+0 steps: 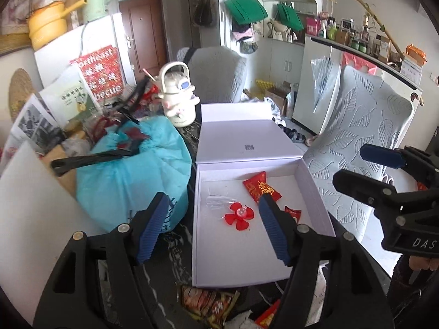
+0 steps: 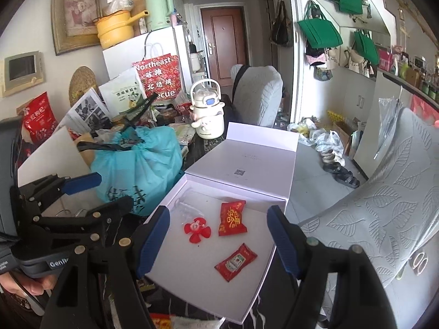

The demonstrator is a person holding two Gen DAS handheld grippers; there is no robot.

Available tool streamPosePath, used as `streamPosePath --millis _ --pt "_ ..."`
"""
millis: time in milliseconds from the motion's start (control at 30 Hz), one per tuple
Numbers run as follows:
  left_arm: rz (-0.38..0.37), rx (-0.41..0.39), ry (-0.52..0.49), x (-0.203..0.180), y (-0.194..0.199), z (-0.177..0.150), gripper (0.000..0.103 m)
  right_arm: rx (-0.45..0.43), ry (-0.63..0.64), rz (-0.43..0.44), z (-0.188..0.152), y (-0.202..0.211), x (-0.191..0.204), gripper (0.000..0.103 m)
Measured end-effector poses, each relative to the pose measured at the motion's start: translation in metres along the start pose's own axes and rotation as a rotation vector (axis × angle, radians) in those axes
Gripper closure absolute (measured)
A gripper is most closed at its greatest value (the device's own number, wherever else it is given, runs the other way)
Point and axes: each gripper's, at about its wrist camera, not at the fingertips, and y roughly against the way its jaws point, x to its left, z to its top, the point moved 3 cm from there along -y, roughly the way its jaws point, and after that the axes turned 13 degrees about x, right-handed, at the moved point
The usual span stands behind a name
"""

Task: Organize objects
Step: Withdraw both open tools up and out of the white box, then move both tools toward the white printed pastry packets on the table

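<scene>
An open white box (image 1: 315, 192) lies on the dark table with its lid (image 1: 247, 139) tipped back. Inside are a red flower-shaped plastic piece (image 1: 238, 216), a red candy packet (image 1: 259, 187), a clear plastic bag (image 1: 216, 200) and a red ketchup sachet (image 2: 236, 261). In the left wrist view the sachet is half hidden behind a finger. My left gripper (image 1: 214, 227) hovers open over the box's near left part, with nothing between its blue pads. My right gripper (image 2: 219, 242) is open above the box's front, also holding nothing. Each gripper shows in the other's view, the right (image 1: 359, 170) and the left (image 2: 104, 192).
A teal plastic bag (image 1: 131, 175) sits just left of the box, and a white kettle (image 1: 179, 101) stands behind it. A chair with a leaf-pattern cover (image 1: 370, 137) is on the right. Snack packets (image 1: 208, 301) lie at the table's near edge. Bags and papers crowd the far left.
</scene>
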Motion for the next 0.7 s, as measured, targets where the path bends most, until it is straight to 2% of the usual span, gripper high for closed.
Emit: streamPosePath --millis 167,300,700 --pt "0.0 -0.011 0.011 -0.002 0.031 -0.011 0.034 -0.02 0.009 -0.012 -0.012 0.032 0.01 0.028" --pt "0.01 -0.032 0.008 -0.005 0.055 -0.02 0.029 -0.038 0.017 -0.015 -0.023 0.054 0.016 0.024" --pt "0.025 -0.054 0.037 -0.011 0.109 -0.057 0.025 -0.039 0.032 -0.025 -0.064 0.096 0.027 0.023"
